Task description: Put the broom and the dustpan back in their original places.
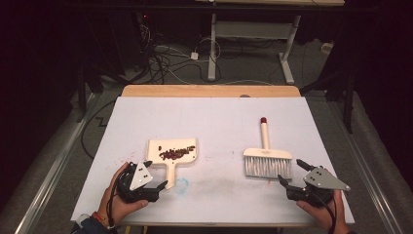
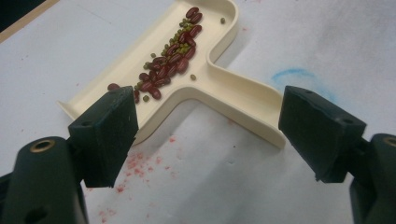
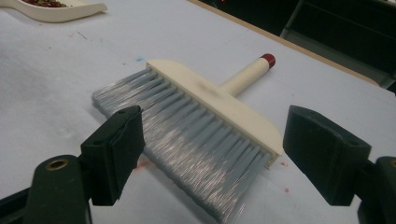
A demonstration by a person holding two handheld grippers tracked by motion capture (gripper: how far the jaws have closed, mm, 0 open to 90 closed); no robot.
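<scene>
A cream dustpan (image 1: 157,146) lies left of centre on the white table, its handle toward me. Red and green beans (image 1: 175,152) are piled in it. In the left gripper view the beans (image 2: 173,60) lie along the dustpan (image 2: 233,95), whose handle ends just ahead of the right jaw. My left gripper (image 1: 150,178) (image 2: 208,126) is open and empty beside the handle. A cream brush (image 1: 267,158) with grey bristles and a red-tipped handle lies at the right. My right gripper (image 1: 290,170) (image 3: 212,140) stands open just short of the brush (image 3: 210,98) bristles, holding nothing.
A blue chalk mark (image 1: 181,185) (image 2: 294,74) and red smudges (image 2: 140,163) stain the white table cover (image 1: 219,122). A wooden table edge (image 1: 209,90) runs along the far side. Beyond it stand a desk frame (image 1: 253,44) and floor cables.
</scene>
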